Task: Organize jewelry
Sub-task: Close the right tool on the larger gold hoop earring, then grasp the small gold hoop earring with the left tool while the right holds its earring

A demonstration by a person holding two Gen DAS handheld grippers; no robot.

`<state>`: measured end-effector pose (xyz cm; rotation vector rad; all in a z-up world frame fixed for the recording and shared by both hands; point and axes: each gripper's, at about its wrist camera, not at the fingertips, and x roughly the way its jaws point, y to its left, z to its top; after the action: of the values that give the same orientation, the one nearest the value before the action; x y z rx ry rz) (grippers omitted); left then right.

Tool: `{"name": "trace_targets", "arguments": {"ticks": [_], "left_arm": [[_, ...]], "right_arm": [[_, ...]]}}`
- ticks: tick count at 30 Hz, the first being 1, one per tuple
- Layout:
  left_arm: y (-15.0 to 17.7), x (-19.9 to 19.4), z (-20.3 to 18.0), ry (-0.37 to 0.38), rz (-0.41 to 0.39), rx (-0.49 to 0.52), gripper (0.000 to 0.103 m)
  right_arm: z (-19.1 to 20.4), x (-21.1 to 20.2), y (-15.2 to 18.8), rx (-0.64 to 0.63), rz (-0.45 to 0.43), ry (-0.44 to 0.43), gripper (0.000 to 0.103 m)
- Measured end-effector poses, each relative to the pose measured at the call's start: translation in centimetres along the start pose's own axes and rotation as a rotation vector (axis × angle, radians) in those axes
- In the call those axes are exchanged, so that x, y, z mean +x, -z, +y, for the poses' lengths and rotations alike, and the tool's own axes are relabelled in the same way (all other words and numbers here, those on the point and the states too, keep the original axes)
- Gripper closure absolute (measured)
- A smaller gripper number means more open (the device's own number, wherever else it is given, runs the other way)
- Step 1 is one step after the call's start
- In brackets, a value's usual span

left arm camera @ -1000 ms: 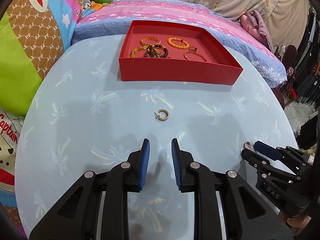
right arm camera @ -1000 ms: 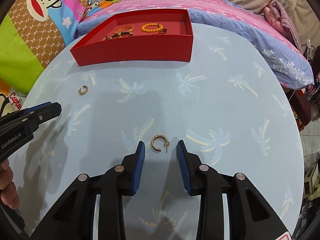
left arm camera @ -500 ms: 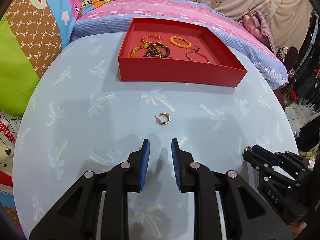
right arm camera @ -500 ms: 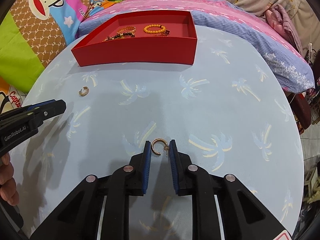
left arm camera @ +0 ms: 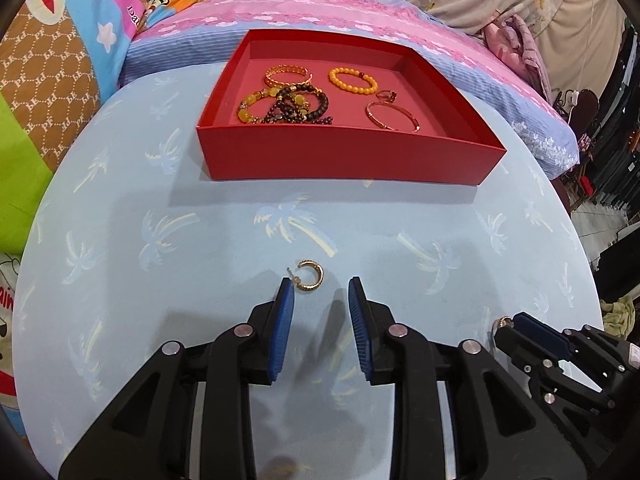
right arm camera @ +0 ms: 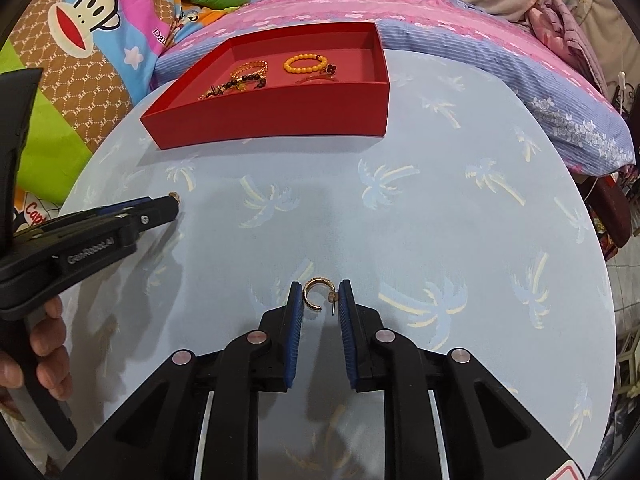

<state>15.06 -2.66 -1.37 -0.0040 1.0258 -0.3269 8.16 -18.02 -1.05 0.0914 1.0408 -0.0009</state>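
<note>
A red tray (left arm camera: 348, 160) holds several bracelets at the far side of the round light-blue table; it also shows in the right wrist view (right arm camera: 272, 120). One gold hoop earring (left arm camera: 307, 276) lies on the table just ahead of my left gripper (left arm camera: 321, 292), which is open, beside its left fingertip. A second gold hoop earring (right arm camera: 318, 294) sits between the fingertips of my right gripper (right arm camera: 319, 298), whose jaws are closed in on it, touching or nearly so. My left gripper shows at the left of the right wrist view (right arm camera: 160, 210).
The table (left arm camera: 160, 260) stands against a bed with a pink and blue cover (left arm camera: 320, 12) and bright cartoon pillows (right arm camera: 88, 12). The table's right edge drops to the floor (left arm camera: 612, 232). A hand (right arm camera: 44, 356) holds the left gripper.
My left gripper has moved forward to the first earring and its jaws have opened wider. My right gripper closed in around the second earring from wide open.
</note>
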Motion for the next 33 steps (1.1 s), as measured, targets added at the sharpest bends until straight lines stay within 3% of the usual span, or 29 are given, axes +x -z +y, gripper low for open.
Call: {"name": "trace_targets", "arguments": {"ticks": [4, 12, 24, 33], "left_arm": [[-0.1, 0.5, 0.0, -0.003, 0.004, 0.01, 0.09], [-0.3, 0.9, 0.2, -0.001, 0.001, 0.022, 0.102], [-0.3, -1.3, 0.9, 0.03, -0.032, 0.007, 0.103], [-3.3, -4.3, 0.2, 0.057, -0.116, 0.042, 0.103]], "right_arm": [[0.0, 0.1, -0.3, -0.001, -0.002, -0.003, 0.086], [0.4, 0.4, -0.7, -0.006, 0.001, -0.014, 0.086], [1.1, -0.5, -1.6, -0.017, -0.026, -0.026, 0.086], [1.8, -2.2, -5.9, -0.043, -0.109, -0.038, 0.086]]}}
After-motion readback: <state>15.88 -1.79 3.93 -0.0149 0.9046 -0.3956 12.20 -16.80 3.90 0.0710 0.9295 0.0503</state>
